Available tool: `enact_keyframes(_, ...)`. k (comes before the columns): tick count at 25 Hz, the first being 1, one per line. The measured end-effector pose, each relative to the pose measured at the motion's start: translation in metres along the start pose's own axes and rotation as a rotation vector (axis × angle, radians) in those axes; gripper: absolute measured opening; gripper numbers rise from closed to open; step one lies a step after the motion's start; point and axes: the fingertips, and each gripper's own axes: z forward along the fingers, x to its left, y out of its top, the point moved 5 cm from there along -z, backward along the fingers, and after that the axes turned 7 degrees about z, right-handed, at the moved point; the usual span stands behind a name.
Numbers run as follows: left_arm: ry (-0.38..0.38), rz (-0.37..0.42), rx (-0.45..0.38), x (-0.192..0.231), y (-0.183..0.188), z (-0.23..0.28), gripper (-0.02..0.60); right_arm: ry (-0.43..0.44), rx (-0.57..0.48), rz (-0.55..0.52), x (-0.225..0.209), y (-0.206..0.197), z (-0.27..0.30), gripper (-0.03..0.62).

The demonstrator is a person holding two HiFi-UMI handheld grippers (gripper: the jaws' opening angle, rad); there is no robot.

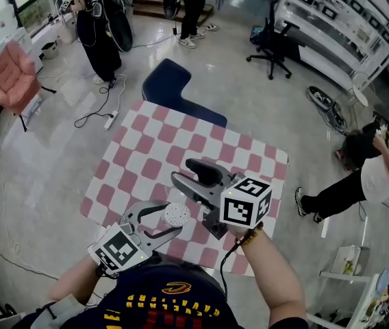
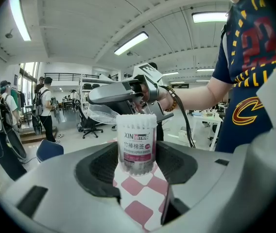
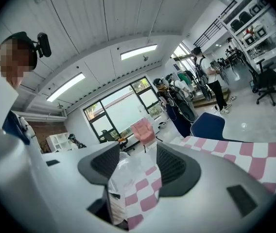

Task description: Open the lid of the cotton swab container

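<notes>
My left gripper (image 1: 168, 217) is shut on the cotton swab container (image 1: 177, 215), a clear tub with a pink and white label (image 2: 136, 147) held upright between the left gripper's pads (image 2: 137, 168). White swab tips show at its top. My right gripper (image 1: 184, 173) hovers just beyond and above it over the pink-checked tablecloth (image 1: 181, 142). In the right gripper view that gripper (image 3: 138, 166) is shut on a clear, crinkled plastic piece (image 3: 121, 178). The left gripper view shows the same piece (image 2: 103, 114) hanging under the right gripper. Whether it is a lid or a wrapper, I cannot tell.
A blue chair (image 1: 170, 88) stands against the table's far edge. A pink chair (image 1: 9, 77) is far left and a black office chair (image 1: 271, 46) at the back. People stand at the back; another person (image 1: 359, 184) bends at the right. Cables (image 1: 102, 118) cross the floor.
</notes>
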Motion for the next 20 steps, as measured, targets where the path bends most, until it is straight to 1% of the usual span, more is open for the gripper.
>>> enact_keyframes(4, -0.002, -0.019, -0.001, 0.002, -0.002, 0.000, 0.241, 0.005, 0.003, 0.015, -0.001, -0.002, 0.004, 0.238)
enact_keyframes(9, 0.011, -0.065, 0.005, 0.007, -0.012, -0.001, 0.241, 0.009, -0.075, 0.011, 0.010, 0.012, -0.010, 0.238)
enact_keyframes(12, 0.026, -0.076, -0.002, 0.010, -0.013, -0.002, 0.241, -0.039, -0.136, 0.001, 0.010, 0.020, -0.026, 0.238)
enact_keyframes(15, 0.045, -0.085, -0.019, 0.015, -0.013, -0.004, 0.241, -0.113, -0.174, -0.022, 0.003, 0.016, -0.042, 0.236)
enact_keyframes(19, 0.068, -0.091, -0.038, 0.021, -0.011, -0.009, 0.241, -0.202, -0.170, -0.100, -0.006, -0.002, -0.052, 0.235)
enact_keyframes(20, 0.072, -0.091, -0.041, 0.021, -0.010, -0.010, 0.241, -0.218, -0.165, -0.124, -0.005, -0.006, -0.053, 0.221)
